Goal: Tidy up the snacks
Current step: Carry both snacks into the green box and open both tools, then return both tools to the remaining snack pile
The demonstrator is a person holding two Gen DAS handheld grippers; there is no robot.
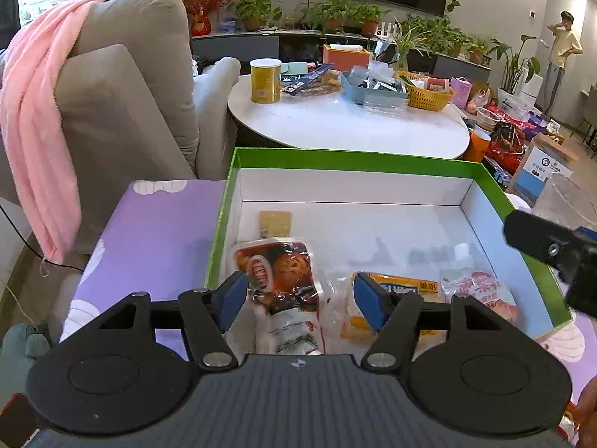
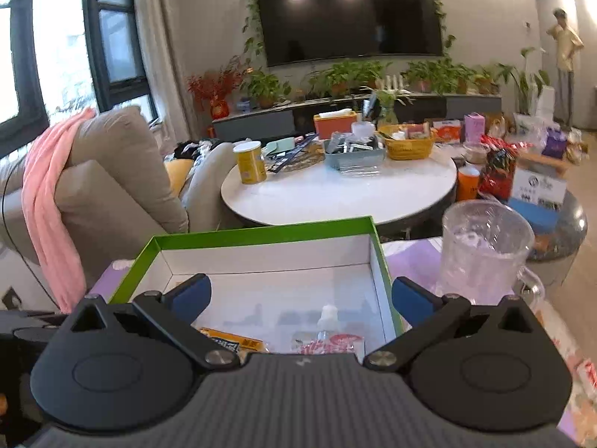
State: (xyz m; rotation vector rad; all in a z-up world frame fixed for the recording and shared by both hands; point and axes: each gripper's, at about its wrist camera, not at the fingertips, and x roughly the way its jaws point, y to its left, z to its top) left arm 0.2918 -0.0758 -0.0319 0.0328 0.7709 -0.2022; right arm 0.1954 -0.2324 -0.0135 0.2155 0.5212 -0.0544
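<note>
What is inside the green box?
The green box holds a red snack bag, a yellow packet, a pink pouch and a small tan packet; its near edge is hidden.

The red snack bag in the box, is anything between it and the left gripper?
Nothing visible is. The left gripper hangs open right over the red snack bag inside the green box.

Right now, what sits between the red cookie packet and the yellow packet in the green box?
A crumpled clear plastic wrapper lies between the red cookie packet and the yellow packet, on the floor of the green box. Only the left wrist view shows it.
</note>
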